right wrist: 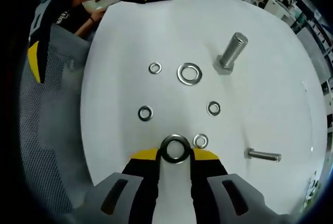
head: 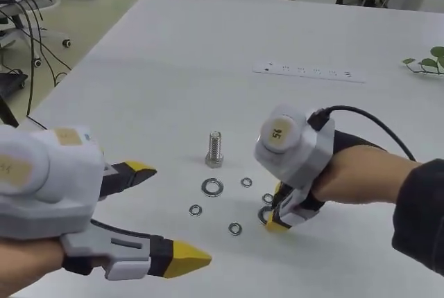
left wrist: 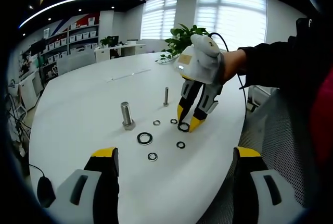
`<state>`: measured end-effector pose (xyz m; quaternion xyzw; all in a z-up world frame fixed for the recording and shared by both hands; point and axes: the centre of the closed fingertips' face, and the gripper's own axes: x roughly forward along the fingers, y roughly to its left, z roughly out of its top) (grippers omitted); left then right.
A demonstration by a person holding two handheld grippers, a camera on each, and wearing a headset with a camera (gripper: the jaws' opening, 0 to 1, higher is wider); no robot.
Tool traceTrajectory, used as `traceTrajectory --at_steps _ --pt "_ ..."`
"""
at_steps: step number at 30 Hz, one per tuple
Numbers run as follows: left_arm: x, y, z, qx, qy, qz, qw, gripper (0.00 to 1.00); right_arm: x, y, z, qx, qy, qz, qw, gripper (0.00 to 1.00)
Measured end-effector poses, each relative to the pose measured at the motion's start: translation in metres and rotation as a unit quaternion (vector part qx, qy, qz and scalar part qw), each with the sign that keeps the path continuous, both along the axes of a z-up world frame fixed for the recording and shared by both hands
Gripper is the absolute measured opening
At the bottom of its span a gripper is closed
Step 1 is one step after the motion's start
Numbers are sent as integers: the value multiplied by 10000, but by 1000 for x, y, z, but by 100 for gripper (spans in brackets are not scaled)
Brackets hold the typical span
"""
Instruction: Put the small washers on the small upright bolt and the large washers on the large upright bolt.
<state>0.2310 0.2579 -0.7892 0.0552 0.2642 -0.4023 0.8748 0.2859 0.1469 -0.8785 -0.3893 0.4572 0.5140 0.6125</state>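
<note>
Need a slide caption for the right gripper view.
Right gripper grips a large washer on the table; large bolt stands ahead.

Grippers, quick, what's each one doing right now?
Left gripper: open, holding nothing.
Right gripper: shut on a large washer.

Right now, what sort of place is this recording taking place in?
Probably an open office or lab workroom: a large white table with a power strip on it, wall shelves holding boxes or files, and windows with blinds behind a potted plant.
</note>
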Motion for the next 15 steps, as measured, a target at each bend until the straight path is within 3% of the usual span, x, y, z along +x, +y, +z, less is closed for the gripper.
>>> traceTrajectory --at_steps 3,15 --pt "3 3 1 -12 -25 94 10000 90 1 0 3 33 -7 -36 10000 23" --pt "14 9 9 -269 -175 386 9987 87 10 3 38 344 -36 -199 9992 23"
